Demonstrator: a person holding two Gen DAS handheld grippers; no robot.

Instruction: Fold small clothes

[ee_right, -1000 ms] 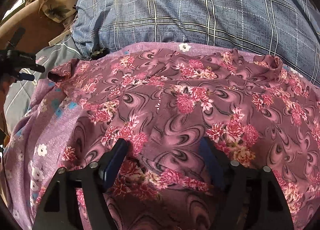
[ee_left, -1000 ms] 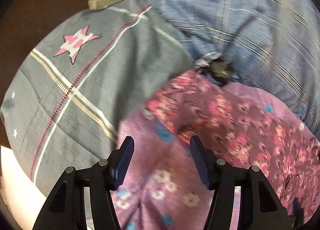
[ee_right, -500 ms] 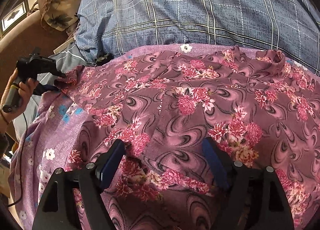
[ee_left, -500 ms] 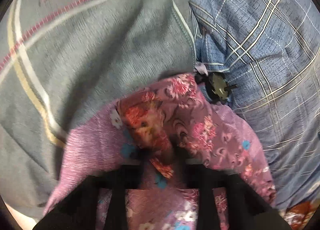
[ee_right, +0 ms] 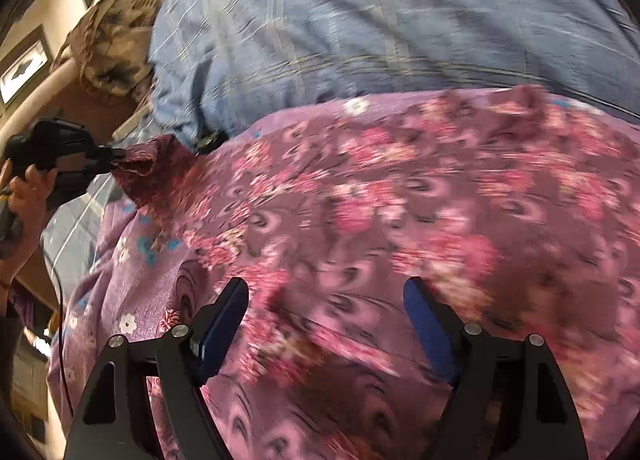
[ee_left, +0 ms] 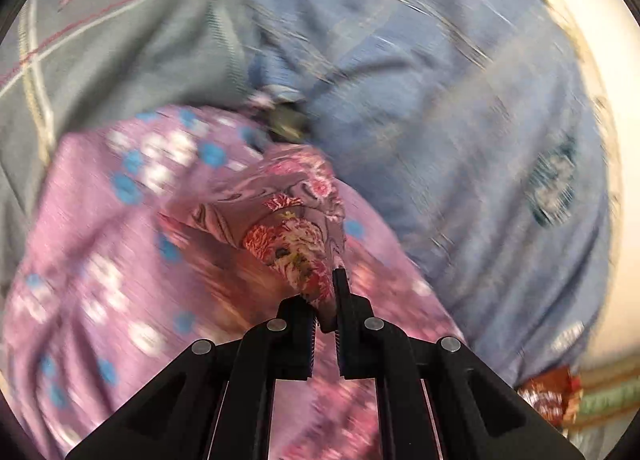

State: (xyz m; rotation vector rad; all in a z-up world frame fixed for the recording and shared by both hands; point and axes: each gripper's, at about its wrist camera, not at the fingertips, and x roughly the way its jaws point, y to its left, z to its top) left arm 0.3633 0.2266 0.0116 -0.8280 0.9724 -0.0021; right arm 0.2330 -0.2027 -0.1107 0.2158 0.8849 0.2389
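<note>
A maroon cloth with pink flowers (ee_right: 400,200) lies spread over a lilac cloth with white and blue flowers (ee_right: 120,280). My left gripper (ee_left: 326,288) is shut on a corner of the maroon floral cloth (ee_left: 288,228), which bunches up ahead of its fingers. In the right wrist view that left gripper (ee_right: 108,158) holds the corner raised at the cloth's far left, with a person's hand (ee_right: 28,196) on its handle. My right gripper (ee_right: 326,288) hangs open just above the near part of the floral cloth. Nothing is pressed between its blue pads (ee_right: 220,324).
A blue plaid cover (ee_right: 360,20) lies beyond the cloths, and a grey-green sheet with a pink star (ee_left: 120,40) to the left. A small dark object (ee_left: 286,124) sits where they meet. Patterned fabric (ee_right: 112,44) is heaped at the far left, by a framed picture (ee_right: 24,72).
My left gripper went from open over the cloths to shut on the floral cloth's corner, then lifted it away from the bed. My right gripper stayed open and shifted slightly.
</note>
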